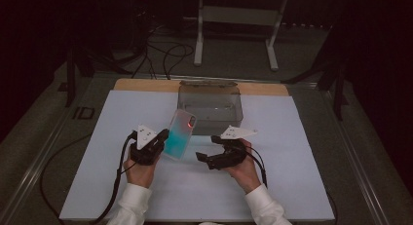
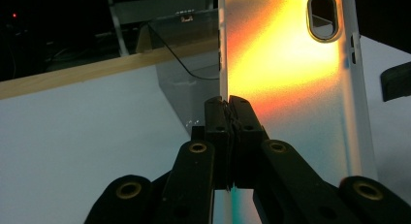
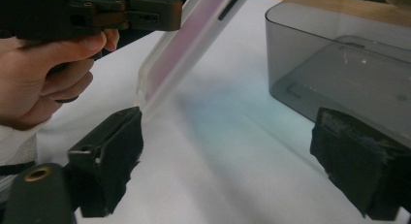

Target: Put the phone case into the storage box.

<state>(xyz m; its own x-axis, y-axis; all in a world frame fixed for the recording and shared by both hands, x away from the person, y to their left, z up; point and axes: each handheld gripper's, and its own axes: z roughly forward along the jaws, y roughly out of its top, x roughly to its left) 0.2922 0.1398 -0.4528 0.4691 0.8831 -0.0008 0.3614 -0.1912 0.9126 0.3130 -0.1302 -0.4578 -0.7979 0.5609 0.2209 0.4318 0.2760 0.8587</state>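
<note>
- The phone case [image 1: 179, 134] was held clear of the bench [image 1: 122, 186], tilted, just in front of the smoked plastic box [image 1: 210, 105].
- The left gripper [image 1: 163, 136] was seen pinching one long edge of the case; in the left gripper view its jaws were pressed together on the thin side wall of the case [image 2: 291, 78], with the camera cut-out at the far end.
- The right gripper [image 1: 207, 148] was positioned beside the case, on the side away from the left gripper and in front of the box. Its jaws were spread wide and nothing was held between them.
- In the right gripper view, one pad of the right gripper [image 3: 114, 151] was seen right at the lower corner of the case [image 3: 189, 54]; whether it touched could not be determined.
- The box [image 3: 339, 64] was observed with a flat clear item lying inside; what it was could not be made out.
- Status, as judged: lifting of the case was done and a one-sided grip was established.
- Remaining, as judged: a second grip by the right gripper was not yet taken, and the case had not yet been placed into the box or laid on the white sheet [image 1: 272, 186].
</note>
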